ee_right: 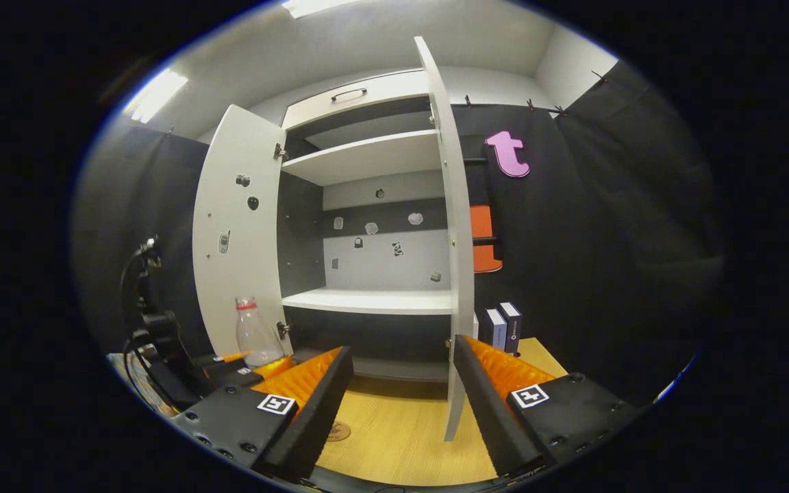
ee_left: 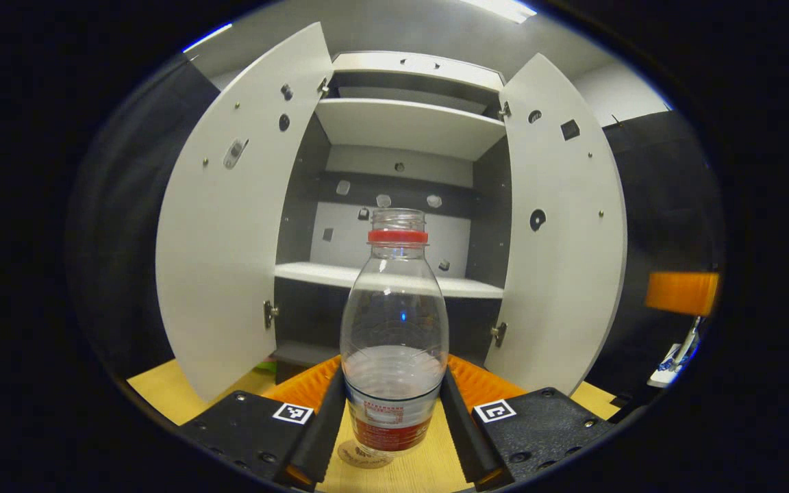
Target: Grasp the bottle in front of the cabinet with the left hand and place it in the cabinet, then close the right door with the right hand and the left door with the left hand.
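The bottle point(ee_left: 394, 329) is seen standing upright on the wooden tabletop point(ee_left: 161, 394), in front of the open cabinet point(ee_left: 401, 130) and between the two fingers of the left claw point(ee_left: 393, 418). The fingers are set close against its lower sides at the label band; whether both actually press on it cannot be told. The bottle is clear plastic, uncapped, with a red neck ring, and appears empty, so it is judged to be very light, thin-walled and easily dented or tipped. A hold low on the straight body, around the label, is judged best, with modest squeeze, since the smooth wall may slip.

A red and white label is wrapped round the base; its writing is too small to be read. Square coded markers are fixed on the claw bodies.

In the right gripper view the right claw point(ee_right: 401, 404) is held wide with nothing between its fingers, near the edge of the right door point(ee_right: 451, 226). The left door point(ee_right: 233, 233) is swung open too.
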